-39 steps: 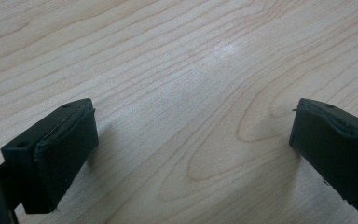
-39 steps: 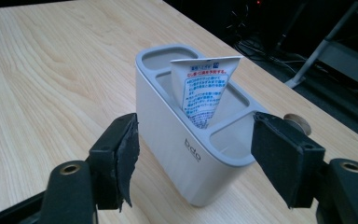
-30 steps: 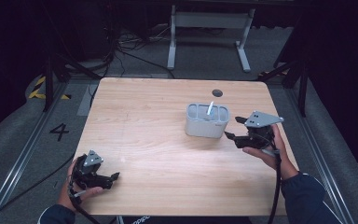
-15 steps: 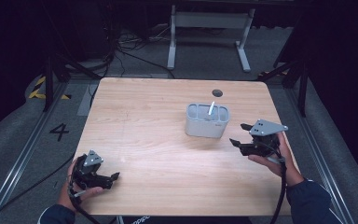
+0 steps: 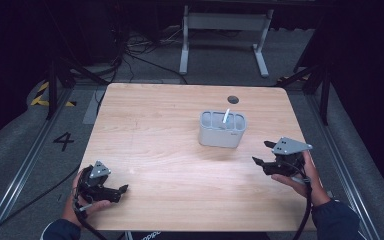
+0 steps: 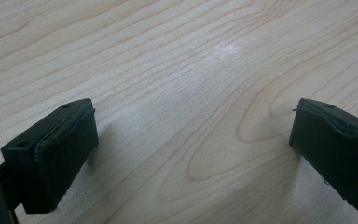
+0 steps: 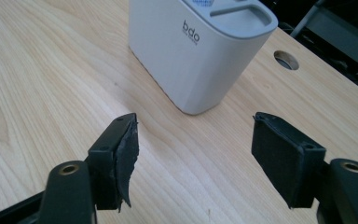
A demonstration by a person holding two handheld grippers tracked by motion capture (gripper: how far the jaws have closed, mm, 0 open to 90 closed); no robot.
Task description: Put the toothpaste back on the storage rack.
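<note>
A light grey holder [image 5: 222, 129] with several compartments stands right of the table's middle, a white stick poking out of it. In the right gripper view the same holder [image 7: 198, 49] sits just beyond the jaws. My right gripper [image 5: 261, 152] hovers low near the table's right edge, below and right of the holder, jaws apart and empty [image 7: 193, 156]. My left gripper [image 5: 121, 192] rests at the front left corner in a hand. Its jaws stand wide over bare wood [image 6: 191, 149] with nothing between them.
The wooden table [image 5: 160, 130] has a round cable hole [image 5: 233, 99] at the back, behind the holder. A white metal stand [image 5: 225, 22] and cables lie on the dark floor beyond the table. A cable trails from each gripper off the front edge.
My right gripper has drawn back from the holder toward the front right and sunk lower. The left gripper has stayed where it was.
</note>
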